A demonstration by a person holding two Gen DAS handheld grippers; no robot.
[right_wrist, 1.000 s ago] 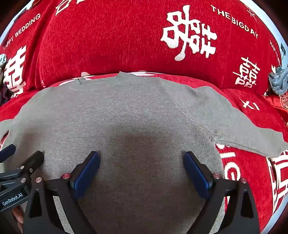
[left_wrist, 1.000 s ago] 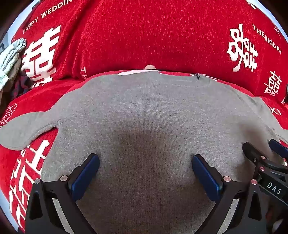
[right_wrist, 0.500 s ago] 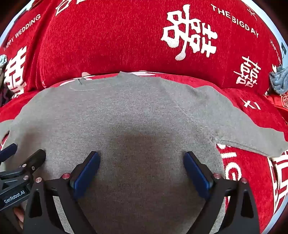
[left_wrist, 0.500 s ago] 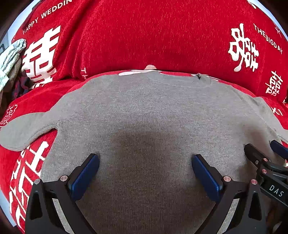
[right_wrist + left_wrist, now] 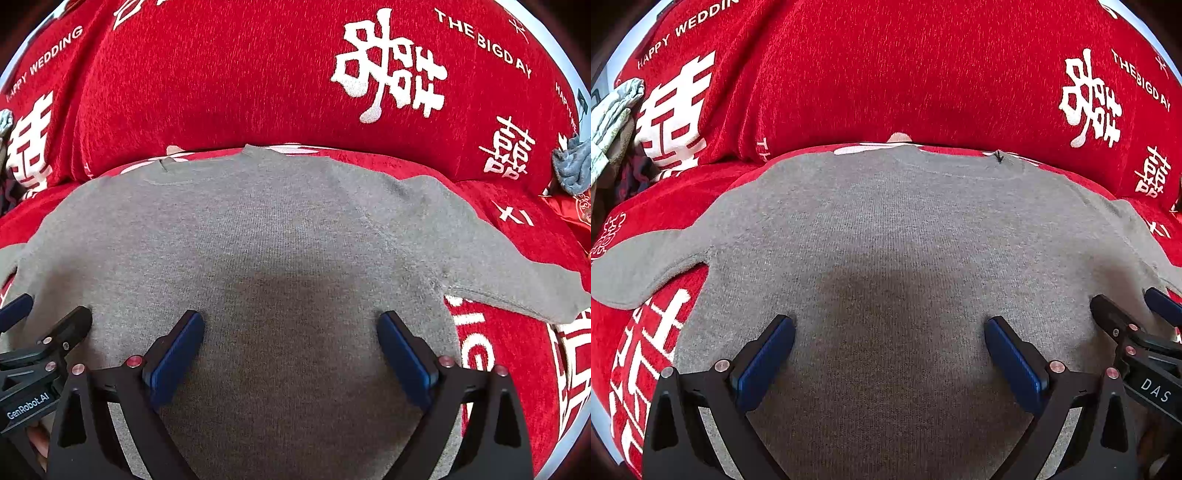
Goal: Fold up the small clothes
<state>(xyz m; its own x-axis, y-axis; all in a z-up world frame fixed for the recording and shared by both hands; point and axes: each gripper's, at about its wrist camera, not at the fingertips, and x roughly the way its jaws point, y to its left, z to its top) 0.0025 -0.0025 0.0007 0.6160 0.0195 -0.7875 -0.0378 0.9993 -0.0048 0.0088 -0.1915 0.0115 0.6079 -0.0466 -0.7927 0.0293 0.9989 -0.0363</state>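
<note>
We see a grey sweater [image 5: 886, 236] spread flat on a red cover [image 5: 923, 74] printed in white with characters and "HAPPY WEDDING", its neckline toward twelve o'clock and a sleeve reaching out at nine in the left wrist view and at three in the right. At ten o'clock in the left view a pale patterned cloth [image 5: 613, 110] is bunched at the edge; at two o'clock in the right view lies a blue-grey cloth [image 5: 570, 166]. Our left gripper [image 5: 889, 354] and right gripper [image 5: 290, 347] hover over the sweater's lower body side by side, both spread wide and holding nothing. Nothing lies between them and the knit.
</note>
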